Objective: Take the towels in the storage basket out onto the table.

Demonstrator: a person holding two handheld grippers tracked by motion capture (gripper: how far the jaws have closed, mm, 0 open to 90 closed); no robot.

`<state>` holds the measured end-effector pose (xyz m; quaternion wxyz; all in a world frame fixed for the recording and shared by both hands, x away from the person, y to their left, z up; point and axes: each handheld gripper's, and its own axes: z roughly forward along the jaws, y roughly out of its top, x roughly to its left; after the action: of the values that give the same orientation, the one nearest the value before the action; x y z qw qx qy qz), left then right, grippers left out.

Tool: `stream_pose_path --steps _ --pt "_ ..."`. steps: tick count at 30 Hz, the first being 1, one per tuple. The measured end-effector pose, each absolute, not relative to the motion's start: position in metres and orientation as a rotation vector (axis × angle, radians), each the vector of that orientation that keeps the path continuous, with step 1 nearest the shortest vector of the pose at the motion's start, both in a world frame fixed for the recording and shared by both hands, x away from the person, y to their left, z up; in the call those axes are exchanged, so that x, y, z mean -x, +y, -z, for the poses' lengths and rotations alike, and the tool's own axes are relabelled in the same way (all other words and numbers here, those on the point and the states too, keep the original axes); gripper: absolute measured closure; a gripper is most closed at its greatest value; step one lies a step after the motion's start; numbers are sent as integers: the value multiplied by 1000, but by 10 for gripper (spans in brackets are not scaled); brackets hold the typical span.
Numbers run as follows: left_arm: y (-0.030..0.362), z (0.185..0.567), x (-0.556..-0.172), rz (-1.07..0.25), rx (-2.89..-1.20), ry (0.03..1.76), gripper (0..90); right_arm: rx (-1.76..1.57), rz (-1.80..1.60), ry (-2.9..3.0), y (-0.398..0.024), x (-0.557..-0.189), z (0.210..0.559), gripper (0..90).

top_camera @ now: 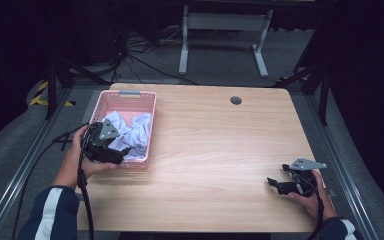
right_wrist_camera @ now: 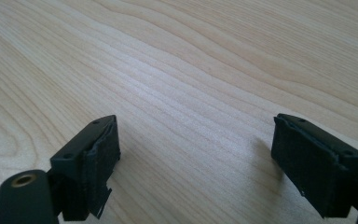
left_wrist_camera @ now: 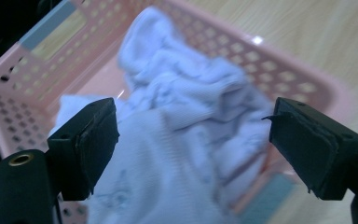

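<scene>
A basket (top_camera: 148,120) stands on the bench (top_camera: 220,150) at its left side, toward the far edge. Crumpled cloth (top_camera: 132,132) lies inside the basket. The left hand-held gripper (top_camera: 111,150) sits at the basket's near left corner, over the cloth, which lies between its parted jaws. The right hand-held gripper (top_camera: 276,185) is over the bench's near right corner, well apart from the basket. A cable hole (top_camera: 236,100) lies at the bench's far edge, right of the basket.
</scene>
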<state>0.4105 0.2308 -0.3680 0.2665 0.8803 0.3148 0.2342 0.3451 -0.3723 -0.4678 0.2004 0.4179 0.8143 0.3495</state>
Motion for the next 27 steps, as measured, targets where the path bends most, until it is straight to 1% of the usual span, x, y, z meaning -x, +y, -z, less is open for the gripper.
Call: stream_pose_path --steps 1,2,3,7,10,13,15,17,18,19,20,23,25,27 --pt "233 375 -424 -618 -2401 894 159 -1167 -977 2276 -372 -345 468 156" --pt "233 375 -424 -618 -2401 894 159 -1167 -977 2276 -372 -345 468 156" --pt "234 379 -432 -600 -2424 917 159 -1168 -977 2276 -372 -345 468 156" --pt "231 394 -456 -480 -2494 966 157 -1168 -976 2276 -372 -345 468 156" --pt "226 402 -473 -457 -2547 1004 156 -1168 -976 2275 -372 -345 468 156" --pt "221 412 -486 -369 -2608 1024 147 -1168 -977 2275 -372 -345 468 156" --pt "217 419 -494 -320 -2656 1033 109 -1168 -976 2275 -372 -345 468 156" --pt "211 428 -501 -310 -2725 1044 58 -1168 -976 2276 -372 -345 468 156" --pt "208 434 -504 -302 -2763 1052 16 -1167 -976 2275 -372 -345 468 156" --pt "205 440 -506 -289 -2793 1063 0 -1168 -976 2275 -372 -345 468 156" --pt "204 441 -508 -268 -2800 1049 0 -1168 -976 2275 -372 -345 468 156" --pt "207 444 -512 -211 -2737 1079 0 -1167 -976 2275 -372 -345 468 156" --pt "209 443 -512 -195 -2727 1074 5 -1166 -978 2276 -372 -345 468 156" --pt "209 442 -512 -172 -2720 1072 63 -1165 -978 2277 -372 -345 468 156"
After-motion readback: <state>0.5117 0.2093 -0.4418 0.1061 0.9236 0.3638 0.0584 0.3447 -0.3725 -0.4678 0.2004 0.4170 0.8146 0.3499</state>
